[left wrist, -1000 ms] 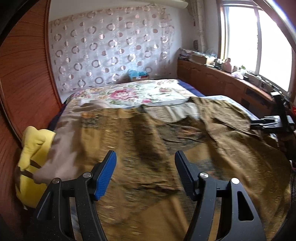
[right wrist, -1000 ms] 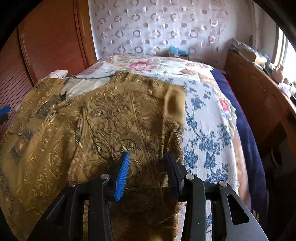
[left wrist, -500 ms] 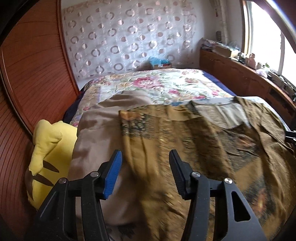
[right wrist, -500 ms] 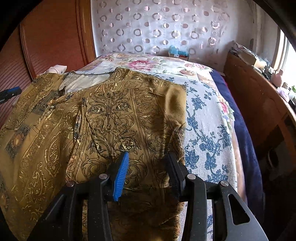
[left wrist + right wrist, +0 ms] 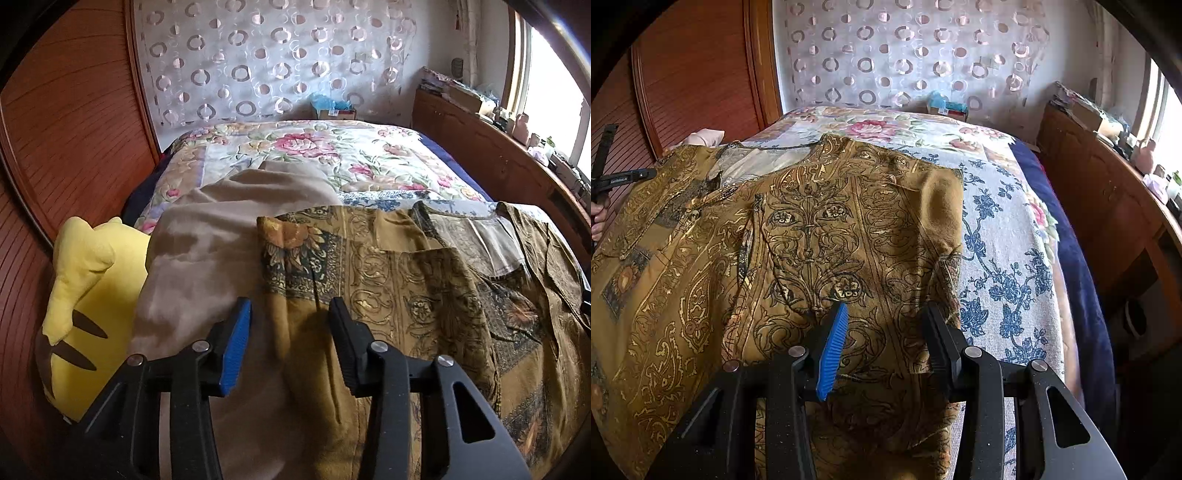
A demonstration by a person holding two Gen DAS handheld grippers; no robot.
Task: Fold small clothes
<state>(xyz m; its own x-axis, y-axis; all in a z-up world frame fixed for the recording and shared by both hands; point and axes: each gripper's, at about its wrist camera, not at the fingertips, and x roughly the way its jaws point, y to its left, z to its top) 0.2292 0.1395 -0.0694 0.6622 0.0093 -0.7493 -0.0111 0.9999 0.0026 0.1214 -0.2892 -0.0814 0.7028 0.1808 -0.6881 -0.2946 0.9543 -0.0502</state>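
Note:
A brown and gold patterned garment [image 5: 406,295] lies spread flat on the bed, neckline at the far side. My left gripper [image 5: 290,306] hangs just over its left sleeve [image 5: 295,240]. Its jaws are closing, with the sleeve's edge lying under the gap and neither pad pressing on it. My right gripper [image 5: 886,310] stands partly open low over the garment [image 5: 812,229], near its right edge. The cloth under it looks flat and ungripped. In the right wrist view the left gripper [image 5: 624,177] shows at the far left, held by a hand [image 5: 596,218].
A beige cloth [image 5: 207,240] lies under the sleeve, with a yellow plush toy [image 5: 85,280] against the wooden wall [image 5: 74,110]. The floral bedcover [image 5: 1004,240] is bare to the right of the garment. A blue blanket edge [image 5: 1078,277] and wooden cabinet [image 5: 1108,206] lie beyond.
My left gripper has swung left from over the garment's middle to its left sleeve, and its jaws have narrowed. The right gripper and the garment have stayed put.

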